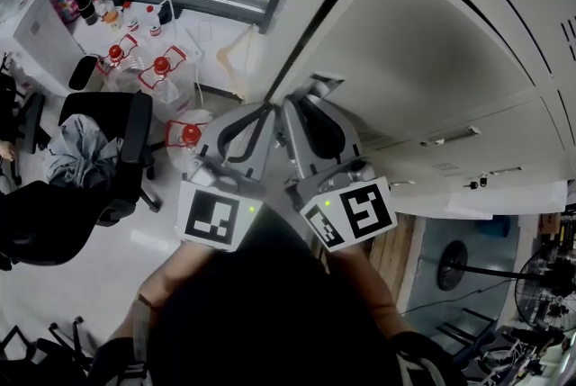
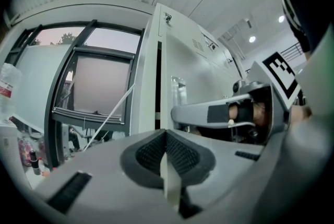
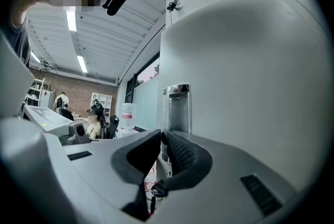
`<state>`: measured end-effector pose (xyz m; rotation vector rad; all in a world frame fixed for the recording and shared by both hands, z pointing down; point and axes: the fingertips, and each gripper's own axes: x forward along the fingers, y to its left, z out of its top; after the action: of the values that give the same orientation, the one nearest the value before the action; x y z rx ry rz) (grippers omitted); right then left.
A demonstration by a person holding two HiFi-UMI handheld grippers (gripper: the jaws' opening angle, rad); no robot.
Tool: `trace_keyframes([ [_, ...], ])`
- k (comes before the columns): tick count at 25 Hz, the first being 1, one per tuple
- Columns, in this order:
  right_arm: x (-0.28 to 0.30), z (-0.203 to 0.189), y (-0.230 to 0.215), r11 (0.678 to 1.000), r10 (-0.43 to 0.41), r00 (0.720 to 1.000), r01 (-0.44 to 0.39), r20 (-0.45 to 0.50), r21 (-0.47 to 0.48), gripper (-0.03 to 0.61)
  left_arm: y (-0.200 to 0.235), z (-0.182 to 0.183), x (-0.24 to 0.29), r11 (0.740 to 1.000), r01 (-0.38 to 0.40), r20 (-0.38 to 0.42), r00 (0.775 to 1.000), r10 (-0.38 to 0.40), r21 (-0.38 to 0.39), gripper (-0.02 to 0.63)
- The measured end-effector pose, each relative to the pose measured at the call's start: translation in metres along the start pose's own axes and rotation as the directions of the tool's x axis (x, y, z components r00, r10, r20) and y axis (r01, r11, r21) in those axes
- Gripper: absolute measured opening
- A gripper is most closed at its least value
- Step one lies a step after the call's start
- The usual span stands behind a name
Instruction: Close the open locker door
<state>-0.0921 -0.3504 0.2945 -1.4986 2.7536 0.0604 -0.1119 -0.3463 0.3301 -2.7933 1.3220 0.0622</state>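
The pale grey locker door (image 1: 432,42) stands ajar, with a dark gap along its left edge (image 2: 158,82). Its chrome handle recess (image 3: 177,108) sits near that edge. My right gripper (image 1: 312,96) points at the door just beside the handle; its jaws are a narrow gap apart, and I see nothing between the pads. In the left gripper view its finger (image 2: 209,112) reaches to the door face by the handle (image 2: 178,93). My left gripper (image 1: 268,112) is beside it to the left, level with the door's edge, pads together and empty.
More closed lockers (image 1: 486,137) run to the right. To the left are a black office chair (image 1: 108,141), water jugs with red caps (image 1: 160,69) on the floor and a dark-framed window (image 2: 99,92). Fans and cables (image 1: 540,285) lie at lower right.
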Motion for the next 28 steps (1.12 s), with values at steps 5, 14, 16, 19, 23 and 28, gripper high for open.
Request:
trace_keyframes([
  [5, 0.003, 0.000, -0.004, 1.000, -0.016, 1.000, 0.016, -0.003, 0.000, 0.048, 0.001, -0.003, 0.006, 1.000, 0.011, -0.005, 1.000, -0.011, -0.001, 0.000],
  [14, 0.009, 0.000, -0.010, 0.999, -0.043, 0.999, 0.043, -0.005, 0.000, 0.044, 0.005, -0.007, 0.015, 1.000, 0.027, -0.015, 1.000, -0.027, -0.007, 0.000],
  [16, 0.011, 0.000, -0.012, 0.999, -0.050, 0.999, 0.050, -0.005, -0.001, 0.044, 0.005, -0.007, 0.016, 1.000, 0.029, -0.016, 0.999, -0.030, -0.008, 0.000],
  [19, 0.013, 0.000, -0.012, 0.998, -0.058, 0.998, 0.057, -0.005, -0.003, 0.044, 0.006, -0.009, 0.017, 0.999, 0.034, -0.018, 0.999, -0.034, -0.005, 0.000],
  [23, 0.015, -0.001, -0.013, 0.998, -0.061, 0.998, 0.061, -0.006, -0.004, 0.043, 0.005, -0.011, 0.019, 0.999, 0.038, -0.021, 0.999, -0.038, 0.002, 0.000],
  [28, 0.017, 0.000, -0.016, 0.998, -0.069, 0.998, 0.069, -0.007, -0.006, 0.041, 0.004, -0.011, 0.025, 0.999, 0.049, -0.023, 0.999, -0.049, 0.004, 0.000],
])
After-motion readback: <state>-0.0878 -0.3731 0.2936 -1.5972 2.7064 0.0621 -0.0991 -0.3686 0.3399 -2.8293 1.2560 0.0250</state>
